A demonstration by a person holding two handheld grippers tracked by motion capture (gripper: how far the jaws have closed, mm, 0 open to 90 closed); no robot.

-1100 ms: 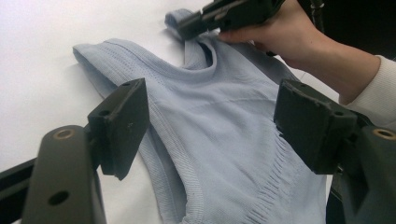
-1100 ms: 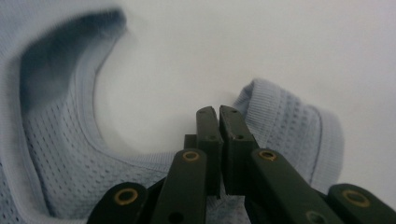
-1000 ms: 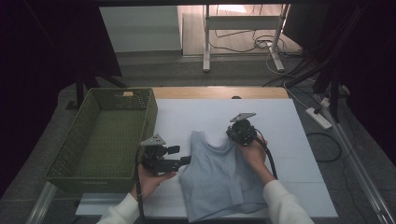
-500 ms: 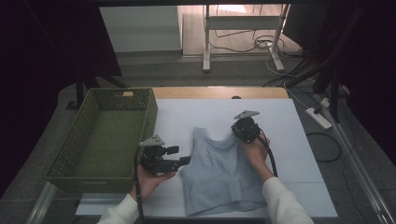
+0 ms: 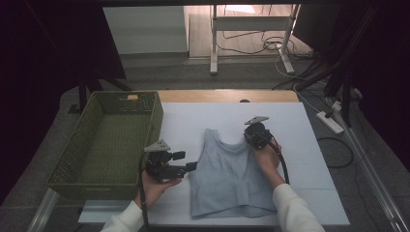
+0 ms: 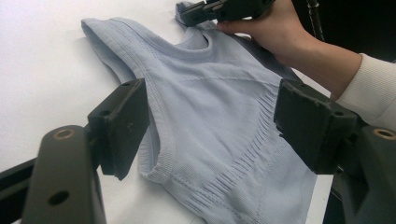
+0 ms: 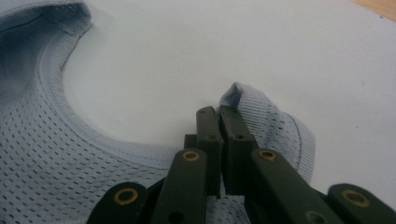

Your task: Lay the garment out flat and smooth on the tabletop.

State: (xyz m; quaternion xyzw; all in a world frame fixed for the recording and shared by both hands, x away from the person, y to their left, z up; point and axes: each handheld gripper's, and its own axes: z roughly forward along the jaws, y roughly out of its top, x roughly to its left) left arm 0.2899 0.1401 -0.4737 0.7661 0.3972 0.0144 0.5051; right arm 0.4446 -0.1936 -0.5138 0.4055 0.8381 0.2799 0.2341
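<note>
Right gripper (image 5: pixel 255 136) jaws pinched tight on the shoulder strap (image 7: pixel 261 116) of the light blue tank top (image 5: pixel 229 176); the strap is bunched up just past its tips, the neckline curves off to one side. Left gripper (image 5: pixel 186 162) jaws wide, nothing between the pads, hovering just beside the top's armhole edge (image 6: pixel 156 154). Top lies flat on the white table (image 5: pixel 300 125), between both grippers. Green basket (image 5: pixel 104 137) sits beyond the left gripper.

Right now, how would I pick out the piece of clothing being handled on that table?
Find the white table with the green basket at its left edge. Just right of the basket, the pale blue sleeveless top lies flat. It is the only cloth there, and the right tool pinches one shoulder strap.
</note>
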